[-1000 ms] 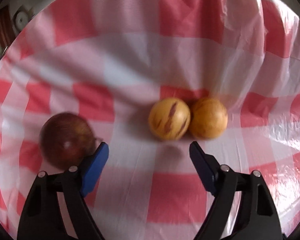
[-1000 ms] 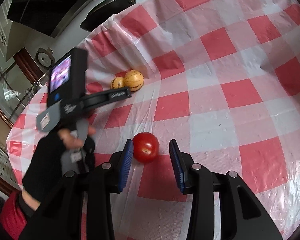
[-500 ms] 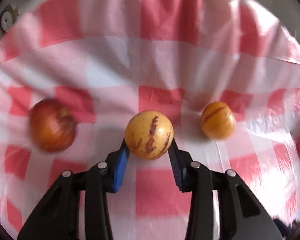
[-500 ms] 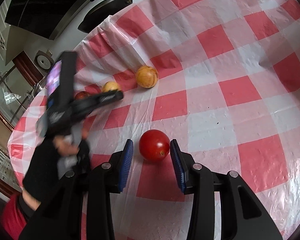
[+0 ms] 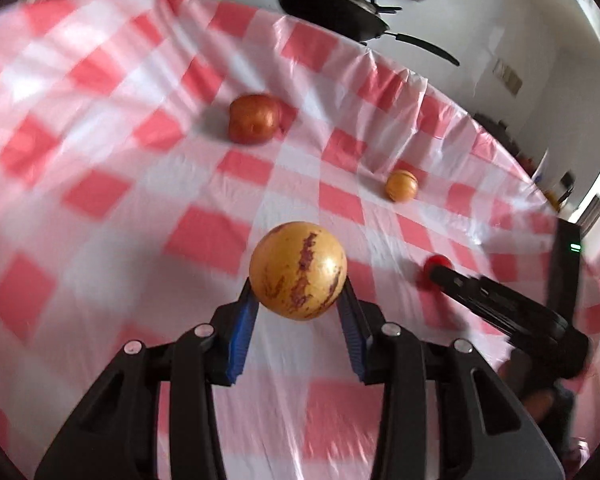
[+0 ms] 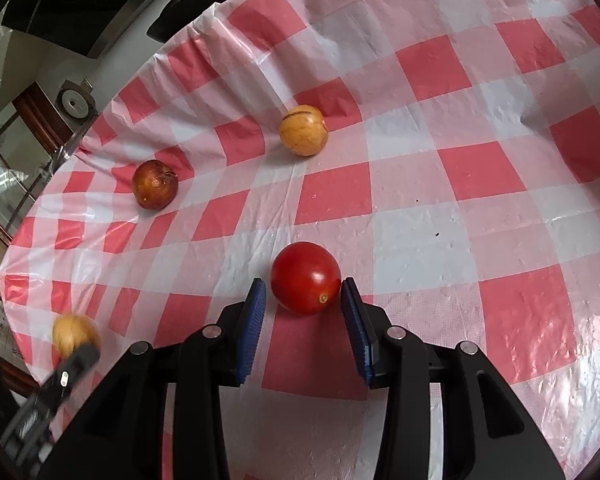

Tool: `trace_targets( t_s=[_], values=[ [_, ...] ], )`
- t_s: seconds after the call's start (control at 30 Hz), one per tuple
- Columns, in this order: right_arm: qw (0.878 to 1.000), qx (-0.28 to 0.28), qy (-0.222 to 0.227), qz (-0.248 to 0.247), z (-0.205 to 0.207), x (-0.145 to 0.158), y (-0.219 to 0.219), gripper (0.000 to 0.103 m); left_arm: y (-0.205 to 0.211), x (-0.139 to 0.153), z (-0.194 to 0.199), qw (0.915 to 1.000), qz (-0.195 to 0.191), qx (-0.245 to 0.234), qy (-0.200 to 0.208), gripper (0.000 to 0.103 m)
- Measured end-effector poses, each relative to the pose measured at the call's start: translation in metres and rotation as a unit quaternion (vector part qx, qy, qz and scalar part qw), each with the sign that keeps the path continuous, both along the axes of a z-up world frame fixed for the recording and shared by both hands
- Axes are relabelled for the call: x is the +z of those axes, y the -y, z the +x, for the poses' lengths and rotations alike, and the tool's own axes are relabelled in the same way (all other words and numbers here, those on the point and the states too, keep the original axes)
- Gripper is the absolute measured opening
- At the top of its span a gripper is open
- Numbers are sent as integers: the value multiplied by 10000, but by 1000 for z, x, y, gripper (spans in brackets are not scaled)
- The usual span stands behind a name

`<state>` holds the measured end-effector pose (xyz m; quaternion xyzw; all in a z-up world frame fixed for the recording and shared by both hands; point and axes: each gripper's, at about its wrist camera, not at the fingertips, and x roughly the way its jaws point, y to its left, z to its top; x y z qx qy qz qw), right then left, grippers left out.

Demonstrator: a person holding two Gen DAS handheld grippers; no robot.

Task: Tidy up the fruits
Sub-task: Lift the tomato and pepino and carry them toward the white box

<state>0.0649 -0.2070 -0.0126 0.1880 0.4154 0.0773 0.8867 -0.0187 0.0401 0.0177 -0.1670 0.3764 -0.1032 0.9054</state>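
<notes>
Tomato [image 6: 305, 277] sits between the blue pads of the right gripper [image 6: 303, 312], on a red square of the checked tablecloth [image 6: 480, 208]. The right pad touches it and the left pad stands a sliver off; these jaws have just been easing apart, so the grip is released. A second ago the tomato lay further out, beyond the fingertips.

The left gripper [image 5: 298, 312] is clenched on a speckled yellow melon [image 5: 298, 270], which a second ago lay loose on the cloth against its twin while the jaws stood wide. It is now lifted clear of the cloth, and its view has swung across the table.

Ahead and left of the right gripper lies a brown-red fruit [image 6: 155, 184]; straight ahead, further off, the second yellow melon [image 6: 303, 130] rests alone. Beyond the table's far edge a black pan [image 5: 332, 8] stands.
</notes>
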Motion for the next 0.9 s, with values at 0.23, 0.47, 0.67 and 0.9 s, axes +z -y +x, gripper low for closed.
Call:
trace_targets(
  t_s=[0.23,0.47,0.67,0.9],
  values=[
    [9959,16,-108,-893,17,4,-27,49,17,0,-5,9996,144,-186,153,40],
    [9913,-192,-174,-1291,16,5,-28,36,20,-1,-3,9995,163,-261,94,41],
    [9989,-397,75,-247,2,10,3,36,23,-2,-2,9993,201,-314,82,41],
    [9976,-255,277,584,-39,24,-3,36,21,-6,0,9994,199,-288,-9,41]
  ],
)
